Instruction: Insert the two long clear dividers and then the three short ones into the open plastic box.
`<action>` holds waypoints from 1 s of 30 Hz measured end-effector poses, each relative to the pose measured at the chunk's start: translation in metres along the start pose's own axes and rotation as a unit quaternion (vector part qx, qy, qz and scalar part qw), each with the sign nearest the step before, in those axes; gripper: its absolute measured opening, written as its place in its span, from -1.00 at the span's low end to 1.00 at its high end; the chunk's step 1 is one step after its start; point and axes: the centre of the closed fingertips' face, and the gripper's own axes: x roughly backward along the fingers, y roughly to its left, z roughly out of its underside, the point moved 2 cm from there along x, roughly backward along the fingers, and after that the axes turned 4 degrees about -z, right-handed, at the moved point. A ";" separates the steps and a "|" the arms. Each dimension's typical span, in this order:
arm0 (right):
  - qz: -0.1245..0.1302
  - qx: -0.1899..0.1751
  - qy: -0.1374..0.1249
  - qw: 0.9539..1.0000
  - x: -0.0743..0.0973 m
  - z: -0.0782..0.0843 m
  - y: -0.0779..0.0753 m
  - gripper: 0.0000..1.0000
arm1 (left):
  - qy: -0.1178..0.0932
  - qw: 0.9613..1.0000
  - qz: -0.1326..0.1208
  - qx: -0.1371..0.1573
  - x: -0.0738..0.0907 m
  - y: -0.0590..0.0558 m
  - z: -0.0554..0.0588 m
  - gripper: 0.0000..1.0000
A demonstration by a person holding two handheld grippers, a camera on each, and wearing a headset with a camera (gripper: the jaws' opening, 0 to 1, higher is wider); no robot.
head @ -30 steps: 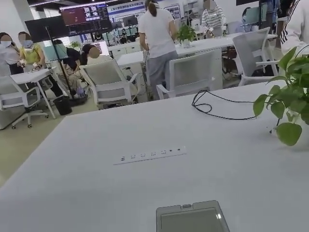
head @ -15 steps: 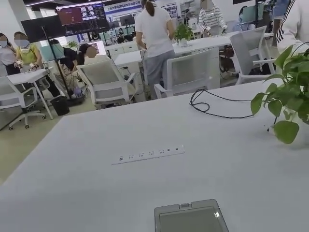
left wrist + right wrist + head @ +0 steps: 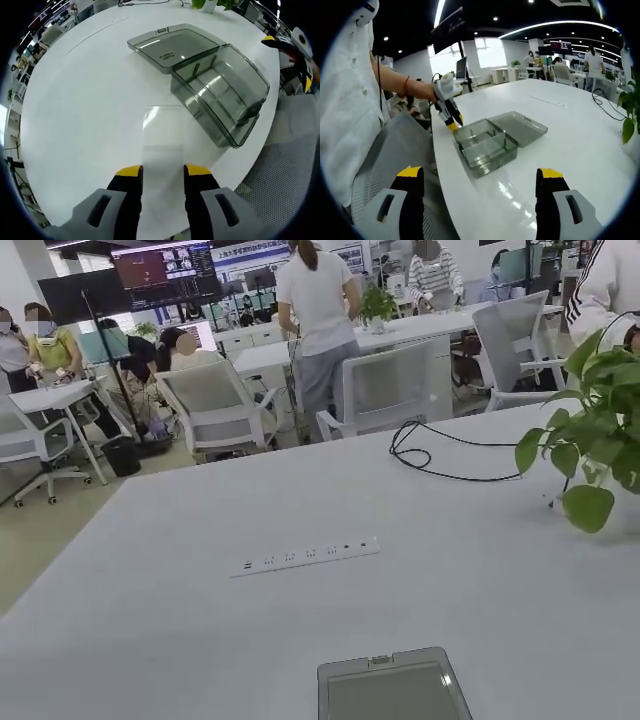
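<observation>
The open clear plastic box (image 3: 220,100) lies on the white table with its lid (image 3: 172,47) folded flat beside it. In the head view the lid (image 3: 392,688) shows at the bottom edge. My left gripper (image 3: 163,175) has its jaws a narrow gap apart. A clear divider (image 3: 163,127) runs forward from between them, as wide as the gap, and points toward the box. In the right gripper view the left gripper (image 3: 452,121) hangs at the table's near edge beside the box (image 3: 485,145). My right gripper (image 3: 475,185) is wide open and holds nothing.
A white power strip (image 3: 305,556) lies mid-table, with a black cable (image 3: 440,455) behind it and a leafy plant (image 3: 590,440) at the right. Chairs (image 3: 385,390) and several people stand beyond the table. The table edge (image 3: 260,150) runs close to the box.
The head view has drifted slightly, so everything sits a little higher and further left in the picture. Nothing on the table has moved.
</observation>
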 end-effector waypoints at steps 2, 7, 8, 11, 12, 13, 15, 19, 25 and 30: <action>0.001 0.001 0.000 1.000 0.000 0.001 0.001 0.87 | -0.002 1.000 0.002 0.000 0.001 -0.001 0.000 -0.39; 0.002 0.000 0.002 1.000 -0.001 0.001 0.003 0.86 | -0.014 1.000 0.010 0.017 0.002 -0.002 0.000 -0.39; 0.002 -0.001 0.003 1.000 -0.001 0.001 0.003 0.86 | -0.018 1.000 0.011 0.020 0.003 -0.001 0.000 -0.39; 0.003 0.000 0.004 1.000 -0.001 0.001 0.004 0.86 | -0.025 0.999 0.018 0.030 0.003 -0.002 0.001 -0.40; 0.003 -0.001 0.005 1.000 -0.001 0.001 0.004 0.86 | -0.028 0.999 0.021 0.039 0.004 -0.002 0.002 -0.40; 0.003 -0.001 0.006 1.000 -0.001 0.001 0.004 0.86 | -0.029 0.998 0.022 0.044 0.004 -0.002 0.002 -0.40; 0.004 -0.001 0.007 1.000 -0.001 -0.001 0.005 0.86 | -0.039 0.997 0.026 0.054 0.005 -0.001 0.001 -0.40; 0.005 0.000 0.010 1.000 -0.001 -0.004 0.007 0.85 | -0.063 0.994 0.035 0.081 0.013 -0.002 -0.002 -0.40; 0.004 -0.001 0.006 1.000 -0.004 -0.014 0.012 0.84 | -0.104 0.988 0.044 0.104 0.028 -0.002 -0.009 -0.40; 0.002 -0.006 0.001 1.000 -0.005 -0.020 0.015 0.82 | -0.139 0.982 0.053 0.118 0.042 -0.003 -0.015 -0.40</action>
